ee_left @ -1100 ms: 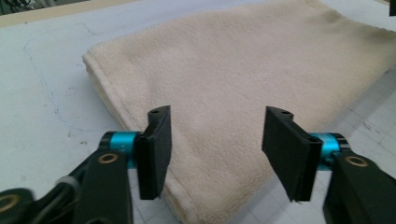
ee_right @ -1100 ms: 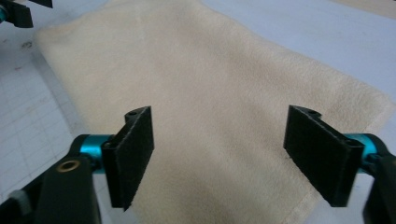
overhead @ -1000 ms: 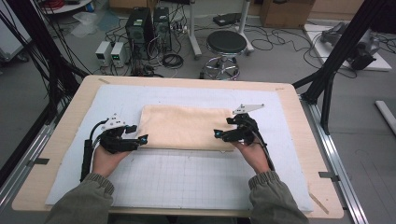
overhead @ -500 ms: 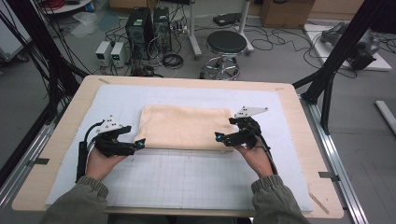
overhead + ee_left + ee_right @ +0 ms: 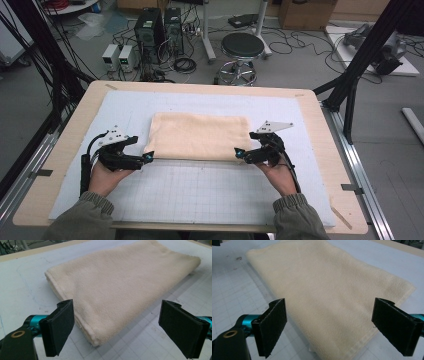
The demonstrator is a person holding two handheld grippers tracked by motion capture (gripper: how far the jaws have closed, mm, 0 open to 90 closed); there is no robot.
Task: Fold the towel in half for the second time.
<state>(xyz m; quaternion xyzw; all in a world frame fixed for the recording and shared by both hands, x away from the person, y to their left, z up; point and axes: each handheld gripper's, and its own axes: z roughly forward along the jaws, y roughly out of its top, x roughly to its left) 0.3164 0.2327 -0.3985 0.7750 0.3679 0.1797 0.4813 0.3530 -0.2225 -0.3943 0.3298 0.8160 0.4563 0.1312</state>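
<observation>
one folded towel point(image 5: 199, 136) lies in the middle of the mat point(image 5: 210, 195). we think the fold is done, and maybe one more is left. our left gripper point(image 5: 148, 157) has just been opening at the near left corner; it holds nothing. our right gripper point(image 5: 239, 153) is wide open at the near right corner, empty too.

**What the frames hide or cut off**

In the left gripper view, the folded towel point(image 5: 120, 287) runs off the top edge beyond the left claw point(image 5: 125, 327), so its far end is cut off. In the right gripper view it likewise leaves the top edge ahead of the right claw point(image 5: 339, 327). Both claws' outer pads are clipped by the frame edges. In the high view, the person's sleeves point(image 5: 90, 220) are cut off at the bottom, behind the claws, and the towel's layers are too small to count.
</observation>
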